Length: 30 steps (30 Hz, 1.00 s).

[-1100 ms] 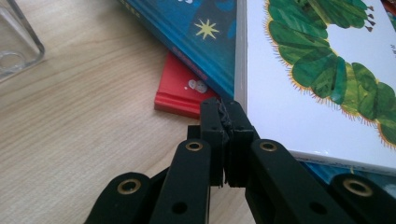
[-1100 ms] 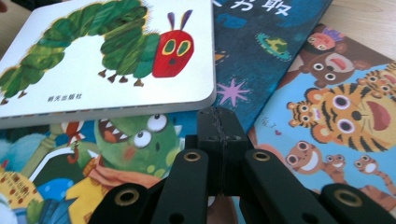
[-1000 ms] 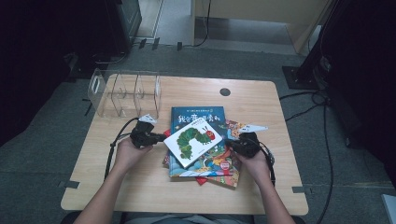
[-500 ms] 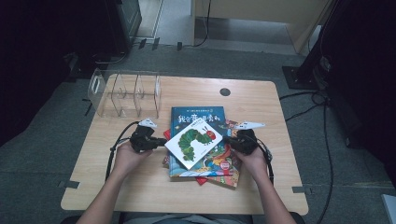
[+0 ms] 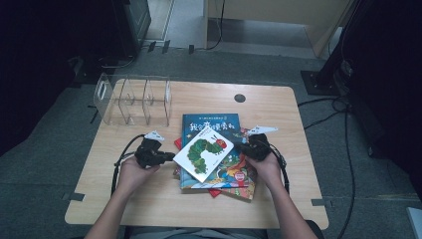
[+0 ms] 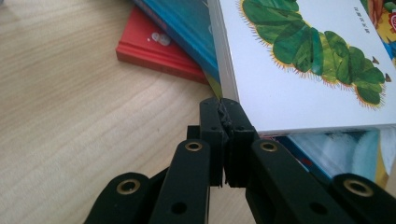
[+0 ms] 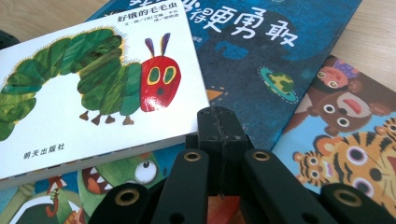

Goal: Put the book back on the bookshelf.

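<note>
Left gripper: black jaws closed together, nothing between them; tips at the near corner of the white caterpillar board book, touching or just short of it.

Right gripper: black jaws closed, empty; tips at the opposite edge of the same white book, above the stack.

White caterpillar board book: lies askew on top of the pile, between the two grippers.

Beneath it: dark blue hardcover picture book with pale lettering, just ahead of the right gripper; tiger-and-bear picture book, to its side; red hardcover book, ahead of the left gripper.

Clear acrylic divided rack: beyond the left gripper, well apart; compartments hold nothing.

Light wooden table: bears all.
</note>
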Tool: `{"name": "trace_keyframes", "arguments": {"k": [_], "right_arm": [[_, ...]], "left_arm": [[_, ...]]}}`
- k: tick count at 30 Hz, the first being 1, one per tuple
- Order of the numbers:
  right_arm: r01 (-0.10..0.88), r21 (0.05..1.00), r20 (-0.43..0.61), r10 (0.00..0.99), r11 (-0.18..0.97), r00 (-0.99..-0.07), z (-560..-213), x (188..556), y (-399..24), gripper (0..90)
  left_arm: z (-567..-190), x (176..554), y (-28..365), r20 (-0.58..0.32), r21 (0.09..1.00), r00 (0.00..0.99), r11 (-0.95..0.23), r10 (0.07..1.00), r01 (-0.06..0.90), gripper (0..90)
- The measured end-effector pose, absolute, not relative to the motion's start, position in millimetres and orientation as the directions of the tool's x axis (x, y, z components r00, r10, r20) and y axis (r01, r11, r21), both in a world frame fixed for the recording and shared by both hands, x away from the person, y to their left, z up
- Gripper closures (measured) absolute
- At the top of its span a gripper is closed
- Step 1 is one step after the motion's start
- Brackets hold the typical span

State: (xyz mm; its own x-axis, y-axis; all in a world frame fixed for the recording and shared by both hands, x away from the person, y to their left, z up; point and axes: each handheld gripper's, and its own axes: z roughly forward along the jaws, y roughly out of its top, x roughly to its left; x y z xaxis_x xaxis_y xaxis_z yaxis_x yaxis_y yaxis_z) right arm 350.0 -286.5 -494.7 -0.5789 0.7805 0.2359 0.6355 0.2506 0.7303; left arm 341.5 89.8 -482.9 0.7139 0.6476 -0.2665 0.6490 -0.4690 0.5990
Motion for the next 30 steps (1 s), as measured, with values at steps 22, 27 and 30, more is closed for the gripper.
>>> {"name": "trace_keyframes", "arguments": {"k": [22,27,30], "right_arm": [[0.616,0.733,0.233,0.744,0.288,-0.626,-494.6,361.2,-267.6,90.0],[0.609,0.743,0.245,0.734,0.278,-0.633,-489.6,353.6,-270.3,90.0],[0.587,0.754,0.217,0.731,0.296,-0.647,-488.9,345.6,-268.2,90.0]], "left_arm": [[-477.2,324.0,107.6,-0.331,0.575,0.637,-0.386,0.696,0.721,77.7],[-473.2,328.1,107.7,-0.346,0.579,0.642,-0.382,0.684,0.720,62.9],[-471.0,331.1,105.6,-0.347,0.586,0.645,-0.380,0.681,0.716,53.8]]}}
